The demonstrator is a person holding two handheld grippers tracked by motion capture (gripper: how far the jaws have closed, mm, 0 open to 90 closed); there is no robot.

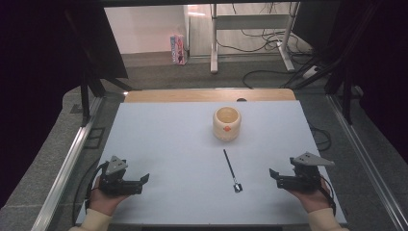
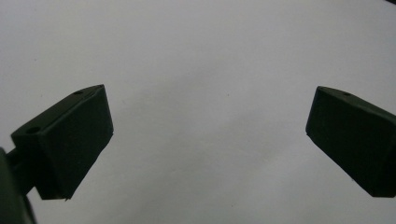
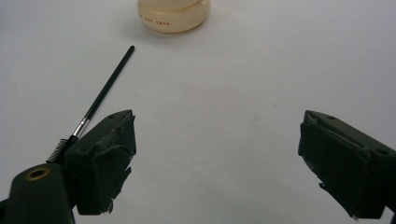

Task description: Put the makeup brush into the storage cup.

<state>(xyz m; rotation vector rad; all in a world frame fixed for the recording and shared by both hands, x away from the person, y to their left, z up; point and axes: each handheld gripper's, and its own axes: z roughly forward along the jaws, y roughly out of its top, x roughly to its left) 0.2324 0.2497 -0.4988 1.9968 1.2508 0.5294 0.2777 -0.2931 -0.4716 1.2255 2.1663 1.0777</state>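
Brush (image 1: 231, 170) mid-counter, thin, stiff, prob. light; grab at mid-handle. Left gripper (image 1: 144, 178) & right gripper (image 1: 272, 173) both jaws apart, empty, near front edge.

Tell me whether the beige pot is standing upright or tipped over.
Upright: the beige pot sits on its base on the table, round open mouth facing up.

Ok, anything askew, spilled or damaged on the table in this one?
Nothing stands out. The cream pot stands upright with no spill around it, the thin black brush lies flat and apart from it, and both the left gripper and right gripper are open, holding nothing.
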